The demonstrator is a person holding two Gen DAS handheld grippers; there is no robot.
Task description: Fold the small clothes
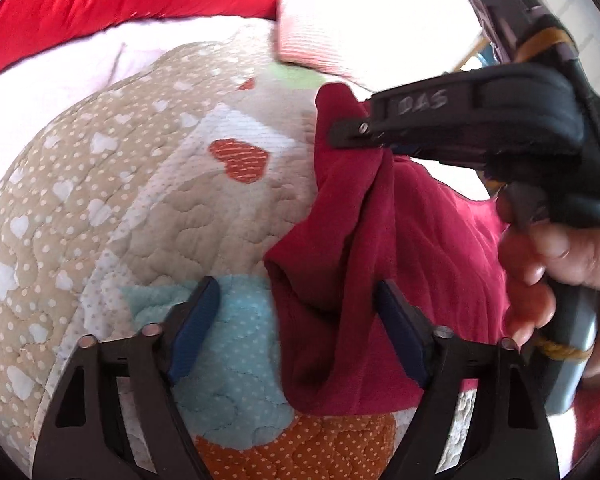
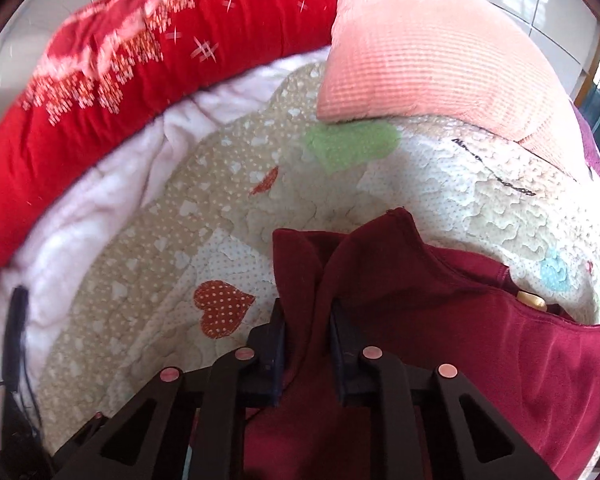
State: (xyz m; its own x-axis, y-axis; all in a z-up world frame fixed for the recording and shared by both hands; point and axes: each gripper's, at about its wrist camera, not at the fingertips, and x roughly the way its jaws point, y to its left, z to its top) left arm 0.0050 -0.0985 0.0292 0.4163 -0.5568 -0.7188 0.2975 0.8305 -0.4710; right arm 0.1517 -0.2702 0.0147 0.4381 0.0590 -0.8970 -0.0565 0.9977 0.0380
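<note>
left gripper point(image 1: 296, 332) gaping, empty, lower centre | right gripper point(image 2: 306, 332) clamping dark red soft fabric garment point(image 1: 384, 264) | garment draping right of centre over quilted heart-patterned bedspread point(image 1: 140, 184), fold edge lying between left pads

A heart-patterned patchwork quilt point(image 2: 228, 240) covers the bed, with a white blanket point(image 2: 100, 208) at its left. At the far side lie a red cushion point(image 2: 140, 72) and a peach ribbed pillow point(image 2: 428, 64); daylight falls brightly from the right.
</note>
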